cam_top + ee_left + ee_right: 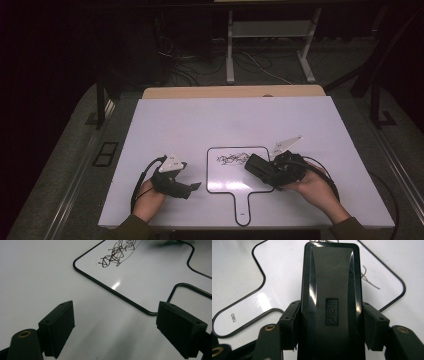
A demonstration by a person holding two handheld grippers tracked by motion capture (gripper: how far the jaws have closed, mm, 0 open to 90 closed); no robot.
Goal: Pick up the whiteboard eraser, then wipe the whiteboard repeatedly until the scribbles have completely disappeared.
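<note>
Left side, high view: left hand [148, 196] rests on the white table [170, 120] near its front edge, holding the left gripper [192, 187], which points right toward the small whiteboard [225, 180]. Tips sit just beside the board's left rim, apart from it. Left gripper view settles the tongs: jaws wide apart, nothing between them but bare tabletop, the board's black-edged corner lying just beyond.

Centre: the whiteboard lies flat, paddle-shaped, handle [242, 210] toward the person. A dark scribble [231, 159] sits in its upper part. Left gripper view gives the scribble [118, 252] as tangled loops; from above it is a smudge of lines.

Right: right hand [314, 186] holds the right gripper [260, 167] angled left over the board's right half, a black eraser [256, 165] at its tip, near the scribble. Whether the eraser touches the board, cannot tell. Right gripper view shows what the high view does not: jaws clamped on the two long sides of the eraser [331, 297], its glossy back facing the camera with a raised "deli" mark [332, 312], strokes of the scribble peeking out beside its far end.
</note>
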